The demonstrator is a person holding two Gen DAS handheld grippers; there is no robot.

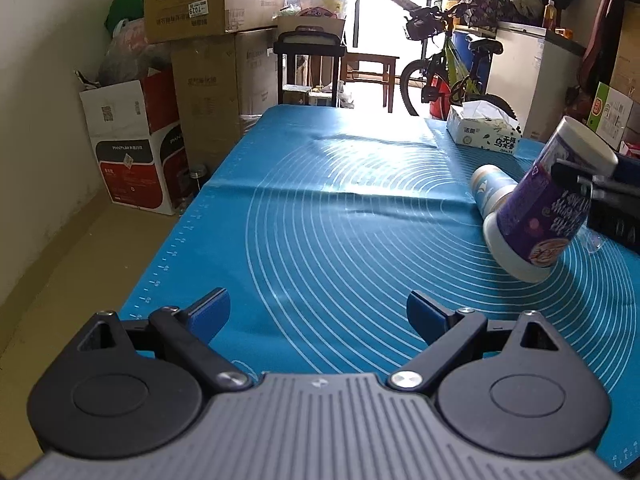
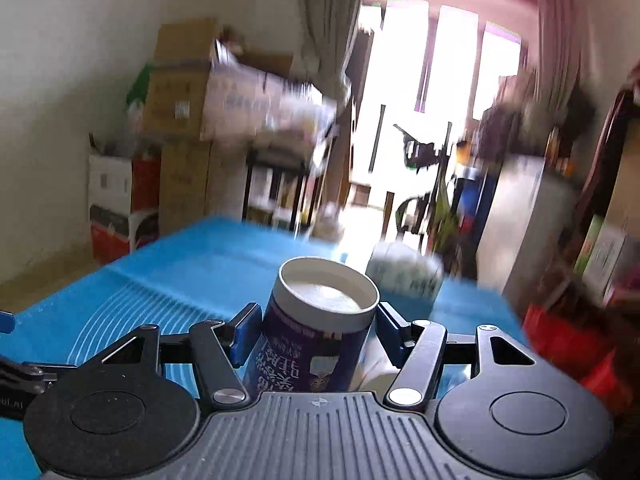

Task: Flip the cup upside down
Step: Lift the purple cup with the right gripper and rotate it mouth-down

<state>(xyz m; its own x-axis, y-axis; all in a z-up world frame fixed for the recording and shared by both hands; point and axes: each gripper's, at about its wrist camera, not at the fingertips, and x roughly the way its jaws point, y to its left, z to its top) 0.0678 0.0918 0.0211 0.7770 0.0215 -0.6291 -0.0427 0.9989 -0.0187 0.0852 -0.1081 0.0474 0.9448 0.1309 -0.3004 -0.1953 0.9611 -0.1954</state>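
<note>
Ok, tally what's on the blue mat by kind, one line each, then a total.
Purple cup, tilted, base uppermost, gripped by the right gripper: 1
Blue-and-white cup lying on its side behind it: 1
Tissue box at the far right of the mat: 1
Total: 3
The left gripper hovers open over the mat and holds nothing.

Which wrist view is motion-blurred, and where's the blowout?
Right wrist view: background smeared by motion, only the right gripper and its purple cup stay sharp; window blown out. Left wrist view: sharp throughout, fisheye bending at the edges, doorway overexposed, glare on the blue mat.
</note>
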